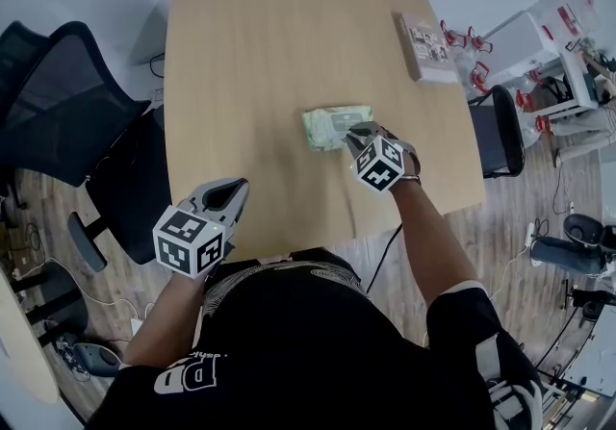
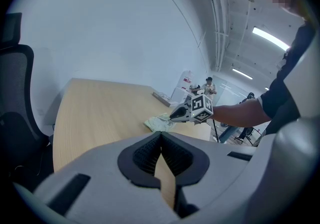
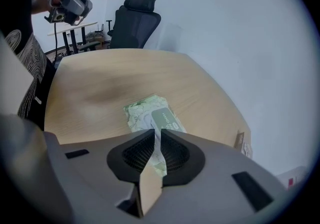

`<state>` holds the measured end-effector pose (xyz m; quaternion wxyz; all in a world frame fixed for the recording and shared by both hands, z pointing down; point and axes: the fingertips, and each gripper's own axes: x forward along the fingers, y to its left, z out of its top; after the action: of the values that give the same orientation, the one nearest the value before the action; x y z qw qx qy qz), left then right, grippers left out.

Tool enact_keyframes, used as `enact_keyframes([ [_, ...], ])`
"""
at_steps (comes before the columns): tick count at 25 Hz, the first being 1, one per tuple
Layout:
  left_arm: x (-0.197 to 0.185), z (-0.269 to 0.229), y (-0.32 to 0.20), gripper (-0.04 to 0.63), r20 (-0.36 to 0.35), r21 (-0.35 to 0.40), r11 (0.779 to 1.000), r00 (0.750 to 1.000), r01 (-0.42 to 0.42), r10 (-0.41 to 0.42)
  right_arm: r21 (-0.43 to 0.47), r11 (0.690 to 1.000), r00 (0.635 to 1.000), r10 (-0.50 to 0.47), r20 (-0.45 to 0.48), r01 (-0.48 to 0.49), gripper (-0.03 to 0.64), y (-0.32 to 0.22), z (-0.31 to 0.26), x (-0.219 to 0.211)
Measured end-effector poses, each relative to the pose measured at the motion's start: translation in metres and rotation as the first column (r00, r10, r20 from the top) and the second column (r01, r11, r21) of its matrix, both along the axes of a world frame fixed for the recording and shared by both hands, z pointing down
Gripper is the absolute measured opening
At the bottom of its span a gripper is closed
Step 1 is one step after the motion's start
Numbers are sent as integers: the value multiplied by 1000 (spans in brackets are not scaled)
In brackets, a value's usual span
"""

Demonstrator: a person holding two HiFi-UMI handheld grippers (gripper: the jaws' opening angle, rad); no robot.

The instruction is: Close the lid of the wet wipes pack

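Note:
The wet wipes pack (image 1: 330,126) is a pale green, patterned pouch lying flat at the middle of the wooden table (image 1: 260,43). Its darker green lid (image 3: 168,121) lies low on top of it. My right gripper (image 1: 359,136) points steeply down over the pack's near right end, its jaws nearly together with only a thin slit and nothing in it. In the right gripper view the pack (image 3: 146,110) sits just past the right gripper (image 3: 157,133). My left gripper (image 1: 232,190) hangs at the table's near edge, shut and empty, well away from the pack (image 2: 158,123).
A flat cardboard box (image 1: 426,46) lies at the table's far right corner. Black office chairs stand at the left (image 1: 77,111) and at the right edge (image 1: 500,130). A cable hangs off the table's near edge (image 1: 385,245).

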<state>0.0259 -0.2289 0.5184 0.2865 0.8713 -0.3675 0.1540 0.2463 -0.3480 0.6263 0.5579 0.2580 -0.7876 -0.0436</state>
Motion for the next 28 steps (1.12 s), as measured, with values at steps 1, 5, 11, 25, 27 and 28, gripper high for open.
enact_keyframes([
  [1,0,-1,0,17,-1,0,1000,1000,1,-1,0,1000,1000,8,4,-8,39,1,1,0],
  [5,3,-3,2,17,-1,4,1000,1000,-6,6,7,1000,1000,24,4,-24,40,2,4,-1],
  [11,5,-3,2,17,1,3,1000,1000,-4,4,5,1000,999,1,-33,-1,40,3,12,2],
  [25,6,0,-2,17,7,-7,1000,1000,17,-17,-94,988,989,-129,-79,121,39,6,29,5],
  [27,4,-1,-2,17,7,-8,1000,1000,24,-24,-101,987,988,-131,-78,123,38,6,30,4],
  [28,4,0,-1,17,7,-9,1000,1000,27,-27,-105,987,988,-132,-77,123,39,6,30,4],
])
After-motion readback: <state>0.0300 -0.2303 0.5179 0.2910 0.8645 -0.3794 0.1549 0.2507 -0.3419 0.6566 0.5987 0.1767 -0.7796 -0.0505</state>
